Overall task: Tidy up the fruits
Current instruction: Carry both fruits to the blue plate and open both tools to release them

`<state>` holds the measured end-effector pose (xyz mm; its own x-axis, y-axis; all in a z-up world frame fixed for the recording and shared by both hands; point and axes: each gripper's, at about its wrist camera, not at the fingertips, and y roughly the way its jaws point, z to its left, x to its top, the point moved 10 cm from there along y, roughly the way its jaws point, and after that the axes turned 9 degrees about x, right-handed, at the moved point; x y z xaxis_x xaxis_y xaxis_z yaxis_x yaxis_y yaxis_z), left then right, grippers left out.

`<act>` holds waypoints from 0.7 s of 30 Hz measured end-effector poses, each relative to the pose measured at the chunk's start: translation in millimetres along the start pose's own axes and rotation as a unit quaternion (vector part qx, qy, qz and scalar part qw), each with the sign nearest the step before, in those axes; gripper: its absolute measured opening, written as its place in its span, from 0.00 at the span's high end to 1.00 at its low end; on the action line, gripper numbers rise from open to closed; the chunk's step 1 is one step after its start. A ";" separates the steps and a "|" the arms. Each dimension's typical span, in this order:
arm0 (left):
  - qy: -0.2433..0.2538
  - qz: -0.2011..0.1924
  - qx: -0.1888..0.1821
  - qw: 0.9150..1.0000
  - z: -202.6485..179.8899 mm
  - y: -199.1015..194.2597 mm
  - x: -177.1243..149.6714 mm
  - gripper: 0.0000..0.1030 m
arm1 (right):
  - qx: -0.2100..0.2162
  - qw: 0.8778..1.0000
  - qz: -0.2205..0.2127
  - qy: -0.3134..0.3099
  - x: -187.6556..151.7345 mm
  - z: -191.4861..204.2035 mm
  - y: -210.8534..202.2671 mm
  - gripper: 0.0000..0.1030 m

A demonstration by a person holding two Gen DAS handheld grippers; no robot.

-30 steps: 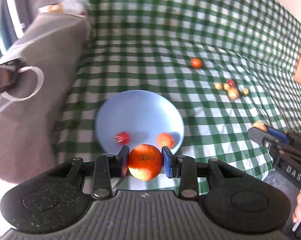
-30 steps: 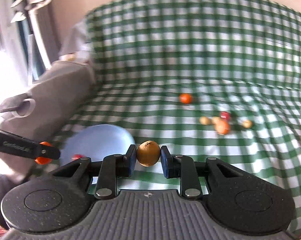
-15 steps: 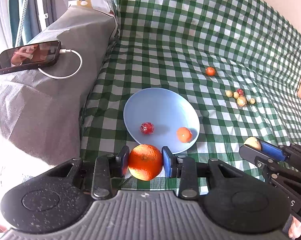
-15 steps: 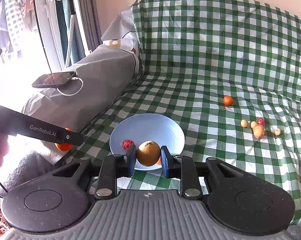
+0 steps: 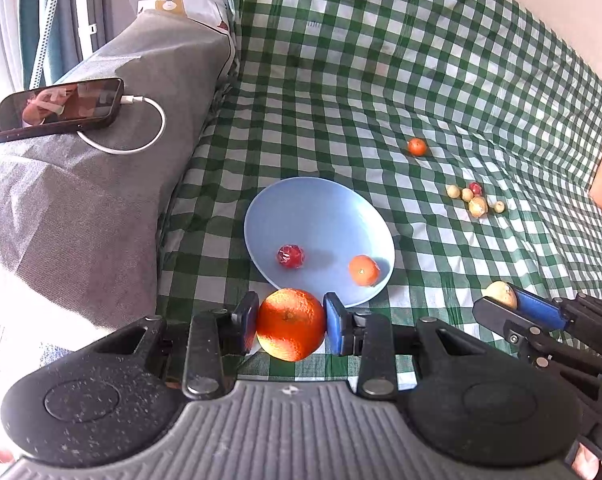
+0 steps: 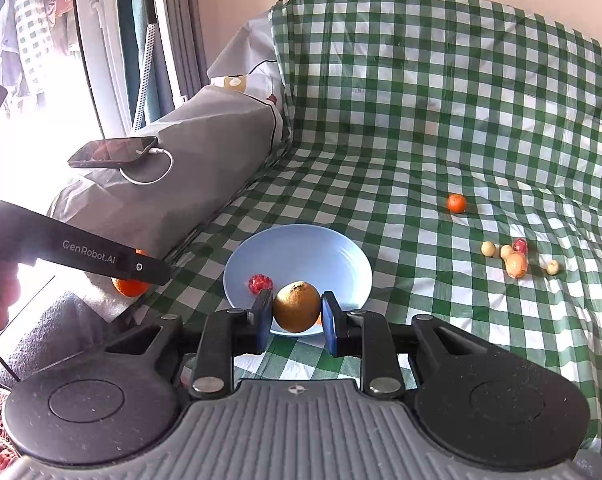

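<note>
Since the earlier frame, drawn back slightly from the blue plate point(image 5: 301, 208). Left gripper point(image 5: 289, 323) fingers pinching an orange point(image 5: 291, 324) short of the plate's near rim; right gripper point(image 6: 296, 320) fingers clamping a brown kiwi point(image 6: 296, 307) over that rim. Holding a red fruit point(image 5: 290, 256) and a tangerine point(image 5: 364, 270).

Straight ahead of the left tongs point(image 5: 291, 323), already filled by an orange point(image 5: 291, 324): a blue plate point(image 5: 317, 216) with open room across its far half, blocked nearer by a red fruit point(image 5: 290, 256) and a small orange point(image 5: 364, 270). Hard to the left, a grey cushion point(image 5: 101, 184) walling off that side. Ahead-right of the right tongs point(image 6: 296, 317), bare checked cloth point(image 6: 441, 300), then a cluster of small fruits point(image 6: 515, 258).
</note>
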<state>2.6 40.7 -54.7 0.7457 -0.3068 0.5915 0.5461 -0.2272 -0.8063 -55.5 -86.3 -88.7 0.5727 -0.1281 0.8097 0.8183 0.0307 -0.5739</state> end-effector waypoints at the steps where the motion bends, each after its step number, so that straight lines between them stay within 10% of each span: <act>1: 0.000 0.000 0.001 1.000 0.1 -0.2 0.2 0.62 | 0.000 1.000 0.001 0.001 -0.3 -1.0 -0.1 0.74; 21: -0.013 0.009 0.004 1.000 3.9 22.0 13.2 0.62 | -0.004 1.000 0.013 0.004 -5.5 -13.1 18.9 0.74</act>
<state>25.9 35.3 -64.7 0.7656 -0.2863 0.5761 0.5352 -0.2133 -0.8173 -43.9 -97.9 -105.6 0.5935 -0.1362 0.7933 0.8026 0.0262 -0.5959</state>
